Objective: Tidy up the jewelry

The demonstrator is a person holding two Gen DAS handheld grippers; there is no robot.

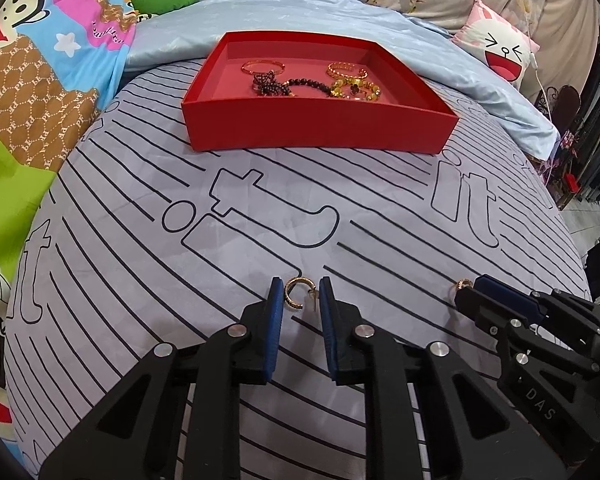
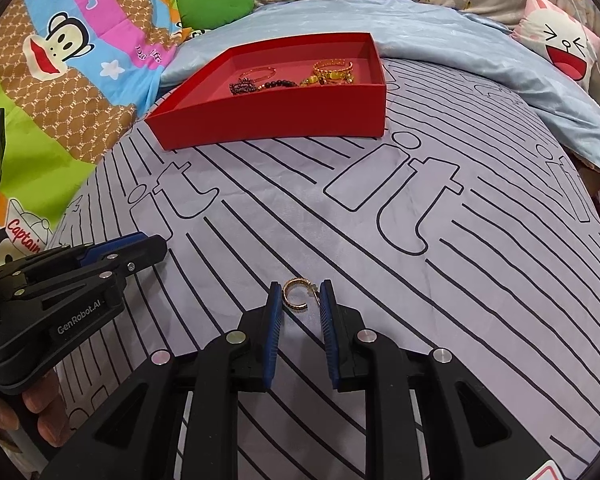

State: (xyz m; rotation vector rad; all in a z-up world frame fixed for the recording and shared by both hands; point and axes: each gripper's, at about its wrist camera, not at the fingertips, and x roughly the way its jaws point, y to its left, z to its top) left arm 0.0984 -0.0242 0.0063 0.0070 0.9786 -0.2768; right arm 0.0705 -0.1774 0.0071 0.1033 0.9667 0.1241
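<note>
A small gold hoop earring [image 1: 287, 295] sits between the blue pads of my left gripper [image 1: 300, 293], which is shut on it just above the striped grey sheet. A second gold hoop earring [image 2: 287, 302] is pinched the same way in my right gripper [image 2: 300, 294]. In the left wrist view the right gripper [image 1: 470, 289] shows at the right with its earring [image 1: 464, 283] at its tip. The left gripper [image 2: 156, 246] appears at the left edge of the right wrist view. Farther back stands an open red box [image 1: 320, 130] [image 2: 268, 120] holding gold bangles [image 1: 346, 70] and dark bead strands [image 1: 284, 84].
The grey sheet [image 1: 260, 208] with black lines and letters covers the bed between the grippers and the box. A light blue blanket [image 1: 440, 64] lies behind the box, cartoon bedding [image 1: 40, 80] to the left, a pink cushion [image 1: 500, 48] at the back right. A person's fingers [image 2: 40, 412] hold the left gripper.
</note>
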